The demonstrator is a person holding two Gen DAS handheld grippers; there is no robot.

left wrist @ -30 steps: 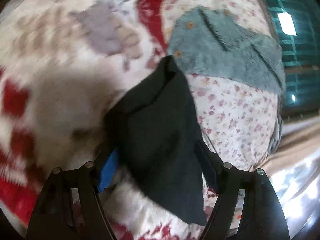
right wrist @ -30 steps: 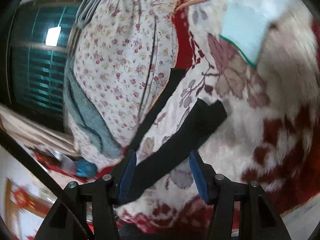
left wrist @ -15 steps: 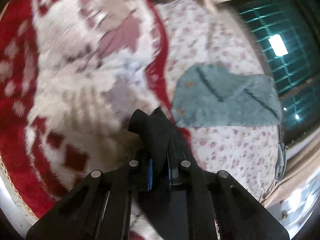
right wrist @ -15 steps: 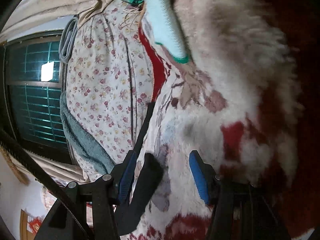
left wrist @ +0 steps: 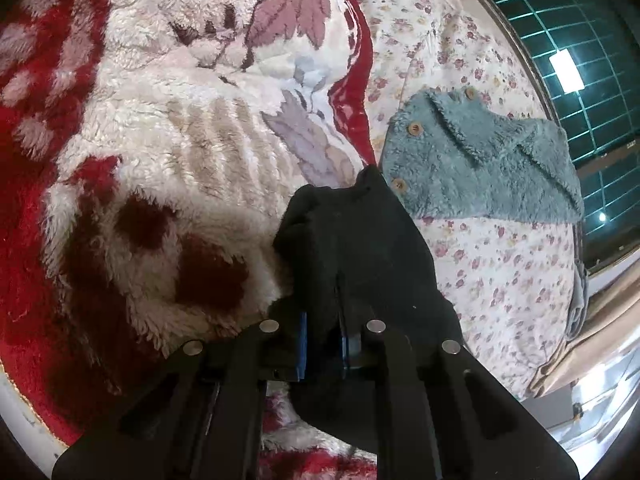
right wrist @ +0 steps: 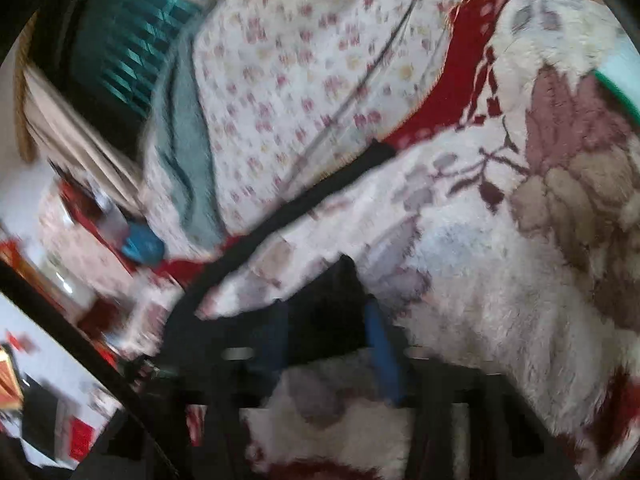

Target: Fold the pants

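The left tool (left wrist: pixel 322 344) is clamped almost fully together on a bunched fold of the black pants (left wrist: pixel 360 248), its blue pads (left wrist: pixel 302 340) pressing the dark cloth from both sides. Its jaws have just closed on that cloth. From the grip the fabric rises in a rumpled peak and spills down past the tool's right finger.

The pants lie on a fluffy white blanket (left wrist: pixel 168 128) with red borders and a leaf pattern, which covers the bed. Just beyond the peak of the pants, the blanket's red edge meets a floral sheet (left wrist: pixel 500 264), and on that sheet rests a teal fleece garment (left wrist: pixel 488 160) with wooden buttons, its near corner touching or just behind the pants. A window with a green grille (left wrist: pixel 580 60) stands past the far side of the bed.

The right wrist view is blurred. The right tool (right wrist: pixel 332 332) has black pants (right wrist: pixel 320 300) cloth between its blue pads (right wrist: pixel 384 352); its jaws have just been closing and stand fairly narrow, but whether they already press the fabric I cannot tell. From there a long dark strip of the pants runs away along the seam where the blanket (right wrist: pixel 480 260) meets the floral sheet (right wrist: pixel 300 80). The teal fleece garment (right wrist: pixel 188 160) lies at the sheet's far side, near the window (right wrist: pixel 120 60).
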